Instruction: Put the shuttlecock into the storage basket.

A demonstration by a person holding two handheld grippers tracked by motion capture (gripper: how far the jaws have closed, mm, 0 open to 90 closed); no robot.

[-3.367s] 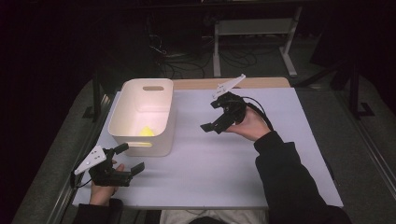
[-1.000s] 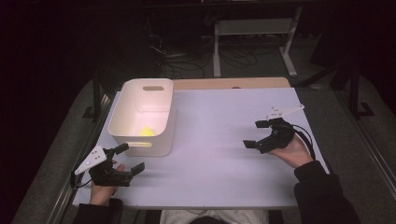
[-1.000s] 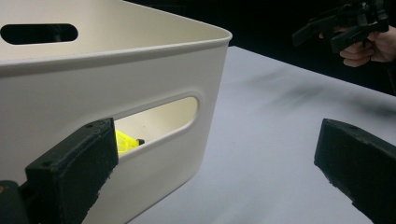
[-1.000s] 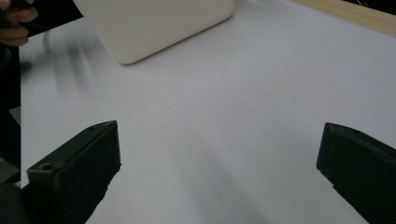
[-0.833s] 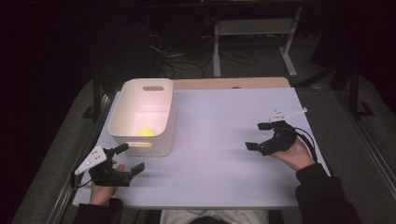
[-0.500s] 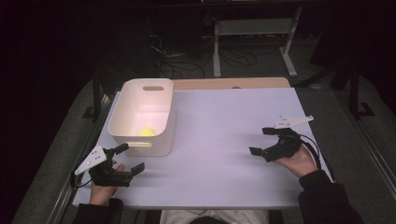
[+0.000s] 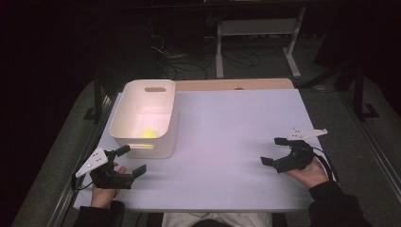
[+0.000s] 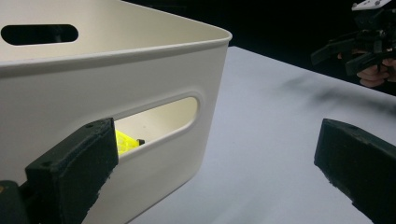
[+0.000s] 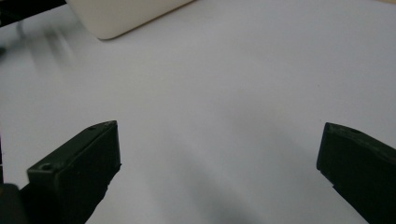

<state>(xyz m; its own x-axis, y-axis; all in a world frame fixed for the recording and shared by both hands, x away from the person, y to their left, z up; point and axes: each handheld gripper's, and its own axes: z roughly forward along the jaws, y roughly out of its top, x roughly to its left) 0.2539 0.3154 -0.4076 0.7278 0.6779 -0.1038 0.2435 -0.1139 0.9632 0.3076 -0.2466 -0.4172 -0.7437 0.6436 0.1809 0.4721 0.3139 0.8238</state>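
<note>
Right now yellow piece (image 7: 149, 133) sits in bin (image 7: 124, 113), both grippers' jaws wide open, empty

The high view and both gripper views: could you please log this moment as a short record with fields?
bin: white bin standing at the table's left, with handle slots
contents: yellow piece inside, seen through the slot
left claw: open, empty, just in front of the bin
right claw: open, empty, over the mat's right side
surface: white mat
</note>
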